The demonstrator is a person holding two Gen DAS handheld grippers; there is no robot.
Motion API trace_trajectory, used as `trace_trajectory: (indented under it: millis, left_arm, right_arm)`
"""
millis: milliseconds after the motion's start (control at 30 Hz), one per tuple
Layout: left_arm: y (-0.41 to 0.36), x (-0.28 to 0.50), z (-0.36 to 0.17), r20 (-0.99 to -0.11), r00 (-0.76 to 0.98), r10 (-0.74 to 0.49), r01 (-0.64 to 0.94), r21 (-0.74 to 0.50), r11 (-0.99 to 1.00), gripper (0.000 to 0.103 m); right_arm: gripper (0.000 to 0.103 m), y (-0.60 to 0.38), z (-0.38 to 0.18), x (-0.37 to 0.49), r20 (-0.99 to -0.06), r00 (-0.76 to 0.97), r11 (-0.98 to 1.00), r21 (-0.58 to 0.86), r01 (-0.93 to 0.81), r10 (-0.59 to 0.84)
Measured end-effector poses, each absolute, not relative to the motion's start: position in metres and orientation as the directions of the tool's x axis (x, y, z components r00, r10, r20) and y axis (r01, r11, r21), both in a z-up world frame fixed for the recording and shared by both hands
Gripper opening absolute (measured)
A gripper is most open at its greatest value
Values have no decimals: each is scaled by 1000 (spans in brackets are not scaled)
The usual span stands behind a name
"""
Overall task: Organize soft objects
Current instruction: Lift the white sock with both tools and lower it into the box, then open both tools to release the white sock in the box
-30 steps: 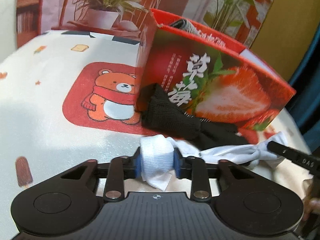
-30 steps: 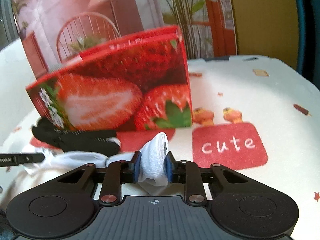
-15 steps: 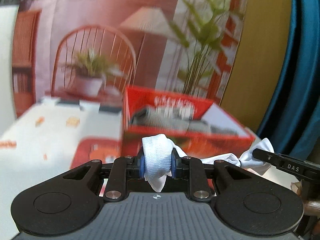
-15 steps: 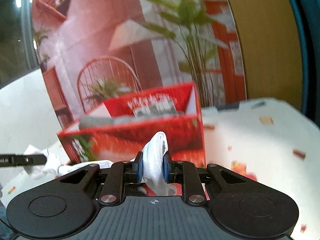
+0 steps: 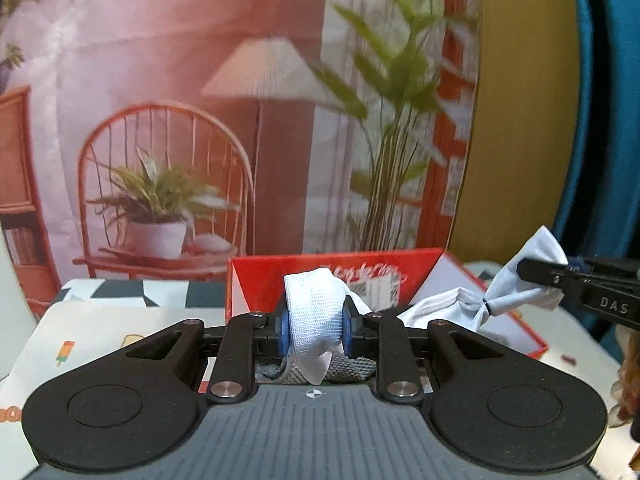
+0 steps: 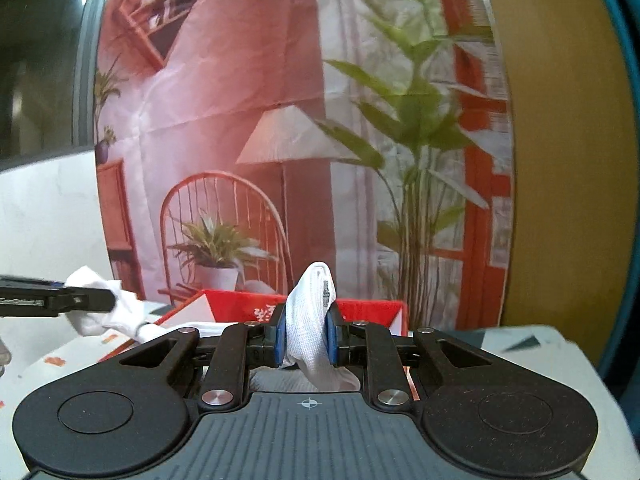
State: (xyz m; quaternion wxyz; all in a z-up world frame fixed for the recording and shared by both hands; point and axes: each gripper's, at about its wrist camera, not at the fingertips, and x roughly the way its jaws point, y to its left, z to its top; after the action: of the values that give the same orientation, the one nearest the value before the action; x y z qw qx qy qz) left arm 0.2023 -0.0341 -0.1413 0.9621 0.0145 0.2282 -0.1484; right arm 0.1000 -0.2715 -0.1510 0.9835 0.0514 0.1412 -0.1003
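Note:
A long white cloth [image 5: 440, 308] hangs stretched between my two grippers above the open red strawberry box [image 5: 260, 280]. In the left wrist view my left gripper [image 5: 314, 326] is shut on one end of it, and my right gripper [image 5: 560, 276] pinches the other end at the right edge. In the right wrist view my right gripper [image 6: 308, 334] is shut on the white cloth [image 6: 316, 288], with my left gripper [image 6: 92, 300] holding the far end at the left. The red box [image 6: 368, 308] lies just beyond and below. A grey knitted item [image 5: 352, 368] lies inside the box.
The box stands on a table with a printed cream cloth [image 5: 100, 328]. Behind it hangs a printed backdrop [image 5: 200, 120] of a chair, a lamp and plants. A blue curtain [image 5: 600, 120] borders the right side. The table continues to the right of the box [image 6: 520, 344].
Both grippers have risen with the white cloth, from the tabletop in front of the box to above its open top. The black cloth beside the box has dropped out of view.

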Motion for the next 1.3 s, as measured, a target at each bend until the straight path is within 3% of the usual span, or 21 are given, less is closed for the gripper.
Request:
trace_trajectory:
  millis: [267,533,867,967,1033,1100,1233,1300]
  left_arm:
    - [-35,270,-176,-663,702,-261,247,-117,962,25]
    - [-50,282,-197,-717,655,-240,297,-48,954,25]
    - [-45,295,-203,-733,646,-215,259,-55,964,26]
    - [-45,290,-199,-715,657,-238,277,-65,959,38]
    - [-45,285,-195,-699,666,-260,307,-62,950,57]
    - [-47,278,-189,-678,684,-267,328,-41,944,64]
    - [-49,264,-174,-621,729,-288,362,-7,932,72]
    - [-48,256,-164,-584,756,-294,367,7,930,78]
  right_arm:
    - [17,-278,-179,164,-521,843,980,58,190,-133]
    - [17,-273,-206,198,-652,751,984,39,175,-108]
    - [17,-275,-222,203,-692,715,976,76,202,-95]
    - [18,-278,-221,198,-684,722,970,91,224,-103]
    - [23,-275,-217,194,-668,735,972,74,221,-116]
    - [39,-270,-213,190,-657,742,977,38,211,-135]
    - [56,-263,-206,179,-603,778,975,3,220,-174]
    - [71,-262,-201,173,-570,798,972,-3,233,-193]
